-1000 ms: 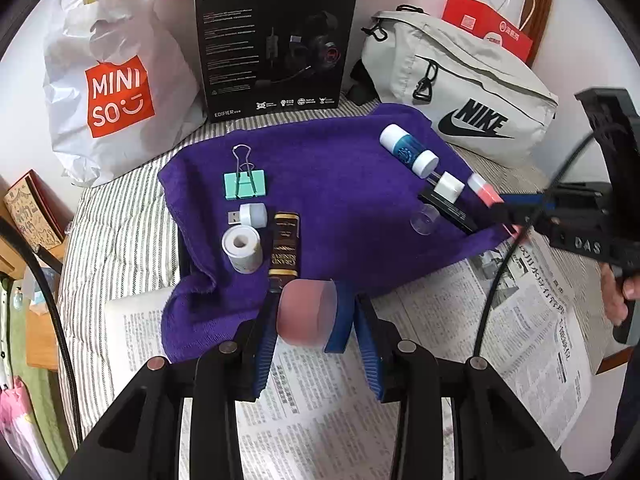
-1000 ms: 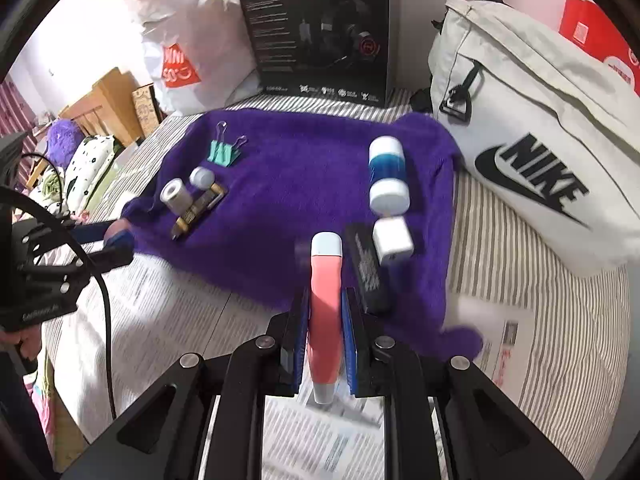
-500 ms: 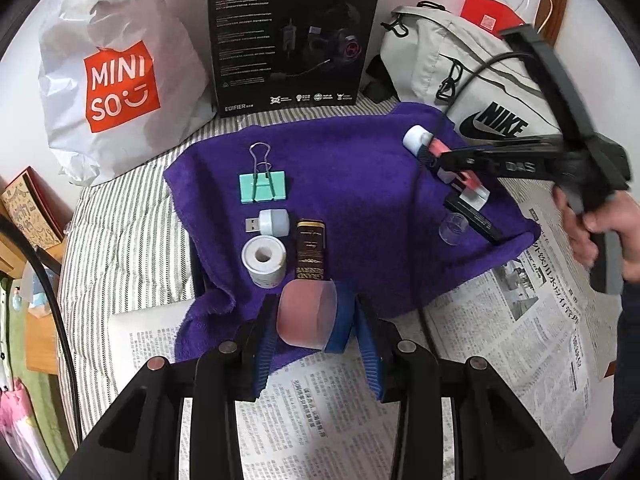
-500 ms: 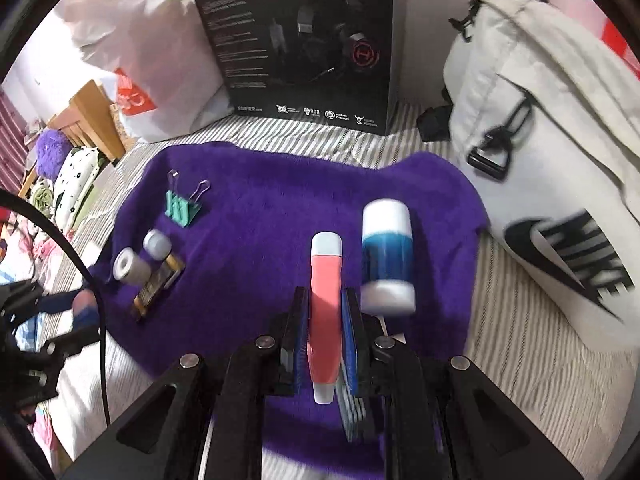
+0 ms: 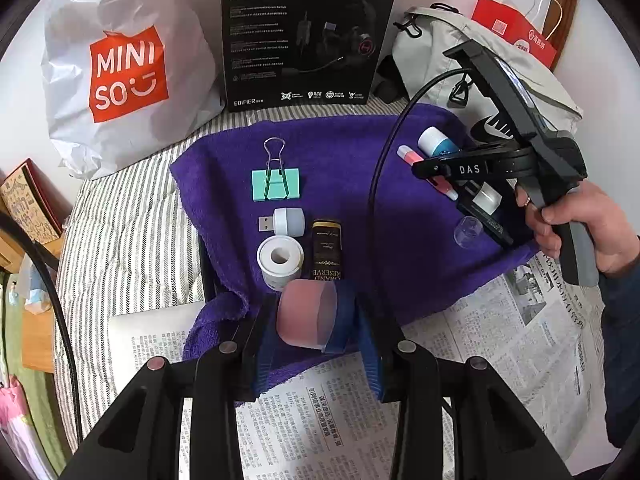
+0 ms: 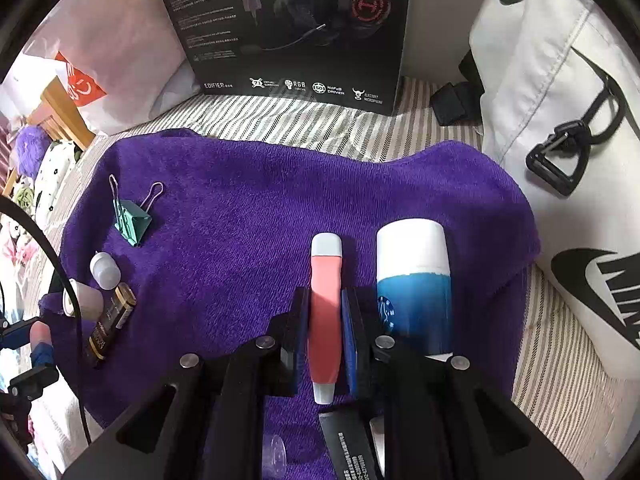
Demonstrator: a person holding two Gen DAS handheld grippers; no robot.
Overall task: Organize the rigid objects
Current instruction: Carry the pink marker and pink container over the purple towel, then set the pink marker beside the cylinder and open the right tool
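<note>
My right gripper (image 6: 325,304) is shut on a pink pen-shaped tube with white ends (image 6: 325,312), held low over the purple towel (image 6: 248,216) beside a blue and white bottle (image 6: 414,280). In the left wrist view the right gripper (image 5: 436,172) is at the towel's right side with the pink tube (image 5: 412,156). My left gripper (image 5: 308,320) is shut on a pink cylinder (image 5: 306,316) at the towel's near edge (image 5: 352,184). A green binder clip (image 5: 275,184), USB light (image 5: 284,220), white tape roll (image 5: 279,258) and dark bar (image 5: 327,250) lie on the towel.
A black headset box (image 5: 308,32), a Miniso bag (image 5: 120,72) and a white Nike bag (image 6: 560,120) stand behind the towel. Newspaper (image 5: 500,340) covers the near right. A clear cap (image 5: 467,232) and a black flat device (image 5: 486,220) lie at the towel's right.
My right gripper has carried the pink tube forward over the towel to just left of the blue and white bottle. My left gripper has moved slightly forward with the pink cylinder.
</note>
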